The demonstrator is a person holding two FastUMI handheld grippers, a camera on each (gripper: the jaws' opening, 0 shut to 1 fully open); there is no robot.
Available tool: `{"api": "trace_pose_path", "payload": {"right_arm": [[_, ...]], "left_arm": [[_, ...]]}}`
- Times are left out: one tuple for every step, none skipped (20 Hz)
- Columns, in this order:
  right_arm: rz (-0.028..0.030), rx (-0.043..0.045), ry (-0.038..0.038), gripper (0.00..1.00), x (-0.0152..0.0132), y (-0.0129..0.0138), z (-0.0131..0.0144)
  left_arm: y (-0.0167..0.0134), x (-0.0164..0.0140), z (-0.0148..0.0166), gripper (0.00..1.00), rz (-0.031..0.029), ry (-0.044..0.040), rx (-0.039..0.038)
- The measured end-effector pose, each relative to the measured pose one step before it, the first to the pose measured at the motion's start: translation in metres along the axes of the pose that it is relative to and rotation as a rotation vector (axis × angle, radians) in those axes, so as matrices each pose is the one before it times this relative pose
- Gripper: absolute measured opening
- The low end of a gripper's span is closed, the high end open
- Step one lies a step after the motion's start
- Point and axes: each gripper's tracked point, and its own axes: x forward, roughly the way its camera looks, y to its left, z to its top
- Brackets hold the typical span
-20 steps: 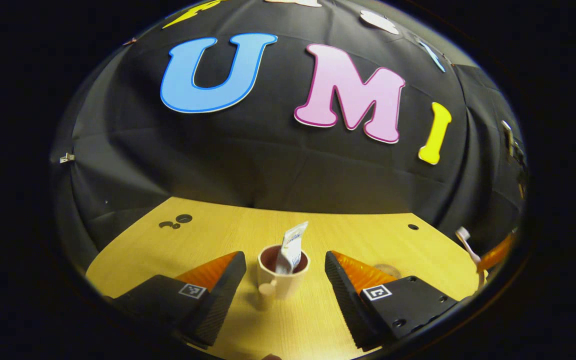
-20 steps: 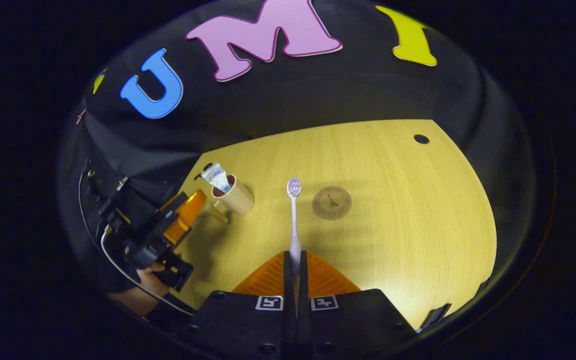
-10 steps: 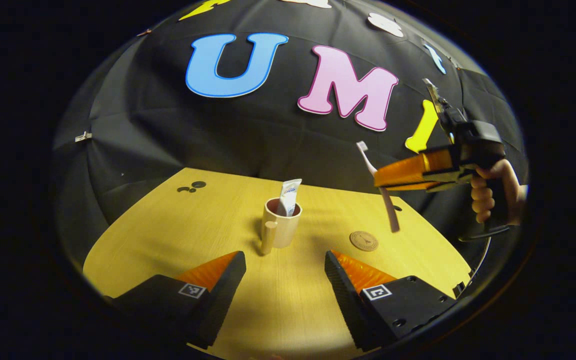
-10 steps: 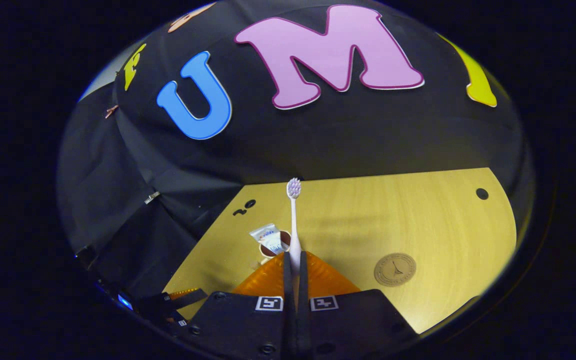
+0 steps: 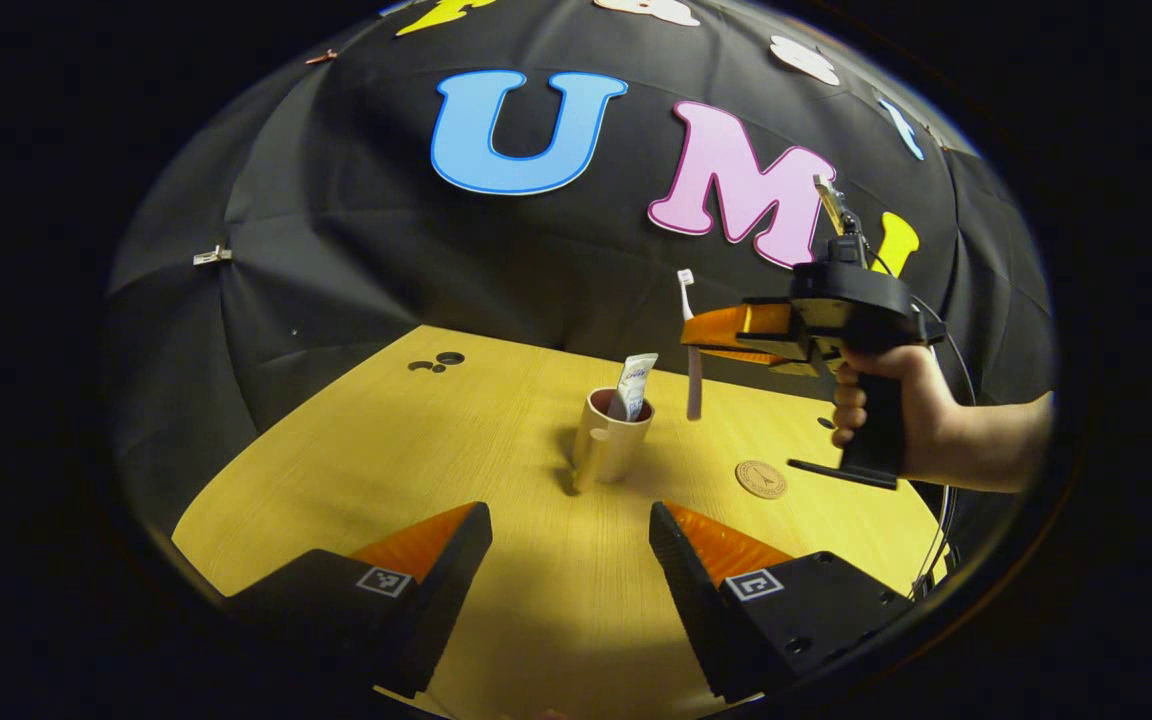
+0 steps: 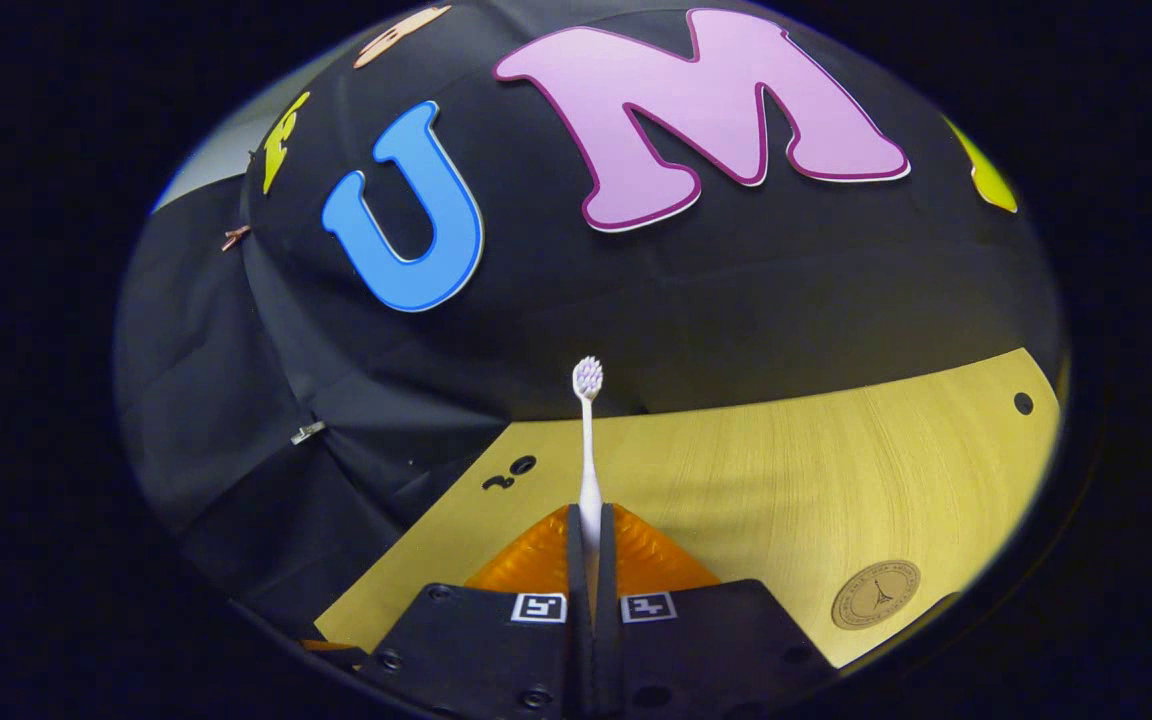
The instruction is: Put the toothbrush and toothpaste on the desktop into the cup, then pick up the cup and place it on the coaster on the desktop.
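A beige cup with a handle stands mid-table, and a toothpaste tube sticks up out of it. My right gripper is shut on a white toothbrush, whose head points up. In the left gripper view that right gripper hangs in the air just right of the cup, holding the toothbrush upright above the table. A round brown coaster lies to the right of the cup, also seen at the lower right as the coaster. My left gripper is open, low and well in front of the cup.
The wooden table has small dark holes at its far left and another hole near the far right edge. A hand holds the right gripper's grip. Black cloth walls close off the back.
The right gripper has carried the toothbrush left, closer to the cup, and turned it more upright. The left gripper has drawn back slightly from the cup and stays open.
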Motion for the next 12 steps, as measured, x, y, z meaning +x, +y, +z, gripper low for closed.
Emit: {"api": "trace_pose_path", "payload": {"right_arm": [[-0.00516, 0.00724, -0.01096, 0.05, 0.00689, -0.00291, 0.00102], [-0.00538, 0.00569, -0.00888, 0.05, 0.00590, -0.00461, -0.00047], [-0.00444, 0.00192, -0.01188, 0.05, 0.00586, -0.00495, 0.00060], [0.00254, 0.00612, -0.01140, 0.05, 0.00594, -0.00425, 0.00148], [0.00083, 0.00926, -0.00753, 0.05, 0.00506, -0.00409, -0.00024], [-0.00721, 0.00684, -0.00469, 0.05, 0.00470, -0.00468, -0.00110], [-0.00202, 0.00471, -0.00495, 0.05, 0.00446, -0.00316, -0.00158], [0.00114, 0.00443, -0.00419, 0.05, 0.00478, -0.00108, -0.00142], [0.00361, 0.00016, -0.01161, 0.05, 0.00349, 0.00079, 0.00044], [0.00315, -0.00086, -0.01188, 0.05, 0.00433, 0.00118, -0.00021], [0.00482, -0.00469, -0.00404, 0.05, 0.00352, 0.00255, -0.00175], [0.00324, -0.01663, -0.00199, 0.05, 0.00183, 0.00114, -0.00464]], "left_arm": [[0.00062, -0.00144, -0.00294, 0.98, 0.00074, 0.00596, 0.00508], [-0.00028, -0.00061, -0.00211, 0.98, -0.00154, 0.00424, 0.00479], [-0.00125, -0.00094, -0.00330, 0.98, -0.00161, 0.00330, 0.00431], [-0.00120, -0.00034, -0.00177, 0.98, -0.00361, 0.00399, 0.00568], [-0.00420, -0.00006, -0.00096, 0.98, -0.00821, -0.00112, 0.00279], [-0.00320, -0.00052, -0.00030, 0.98, -0.00812, -0.00569, 0.00045], [-0.00378, 0.00067, 0.00066, 0.98, -0.00636, -0.00488, -0.00466], [-0.00288, 0.00026, -0.00085, 0.98, -0.00572, 0.00210, -0.01063], [-0.00301, 0.00199, -0.00206, 0.98, -0.00199, 0.00510, -0.01403], [-0.00217, 0.00196, -0.00078, 0.98, -0.00249, 0.00368, -0.01514], [-0.00173, 0.00142, -0.00255, 0.98, -0.00330, 0.00269, -0.01282], [-0.00048, 0.00121, -0.00153, 0.98, 0.00147, 0.00184, -0.00535]]}}
